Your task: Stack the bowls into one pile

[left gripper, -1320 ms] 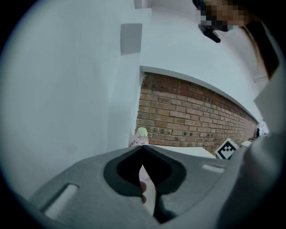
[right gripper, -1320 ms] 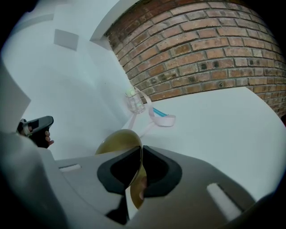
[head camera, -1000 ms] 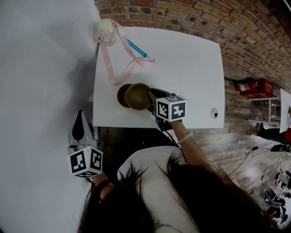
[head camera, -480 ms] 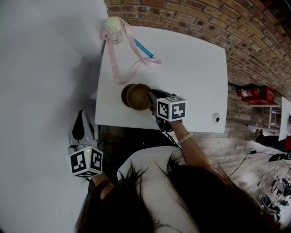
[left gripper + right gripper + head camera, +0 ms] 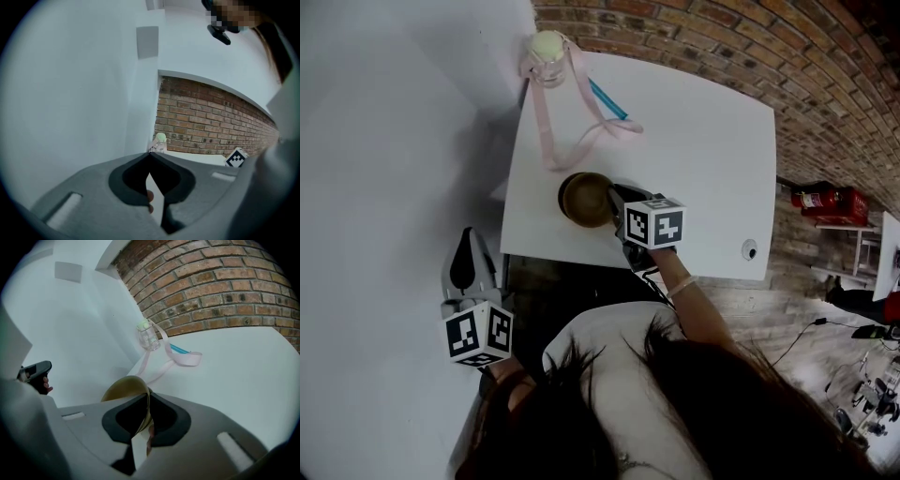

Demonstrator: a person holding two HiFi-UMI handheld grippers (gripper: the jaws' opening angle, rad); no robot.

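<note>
A brown bowl (image 5: 586, 199) sits near the front edge of the white table (image 5: 703, 159). My right gripper (image 5: 616, 203) is shut on its right rim. In the right gripper view the thin rim of the bowl (image 5: 123, 389) runs between the jaws of the right gripper (image 5: 147, 399). The second, darker bowl (image 5: 563, 193) shows only as a sliver at the held bowl's left edge, mostly hidden under it. My left gripper (image 5: 467, 267) hangs off the table to the lower left, shut with nothing in it. The left gripper (image 5: 150, 157) points along the pale wall.
A clear jar with a pale green lid (image 5: 547, 45) stands at the table's far left corner. A pink strap (image 5: 572, 141) trails from it beside a blue pen (image 5: 607, 98). A small round object (image 5: 750, 249) lies near the front right edge. A brick wall (image 5: 787, 56) lies beyond.
The right gripper has carried its bowl to the left, from beside the darker bowl to over it. The left gripper has stayed put.
</note>
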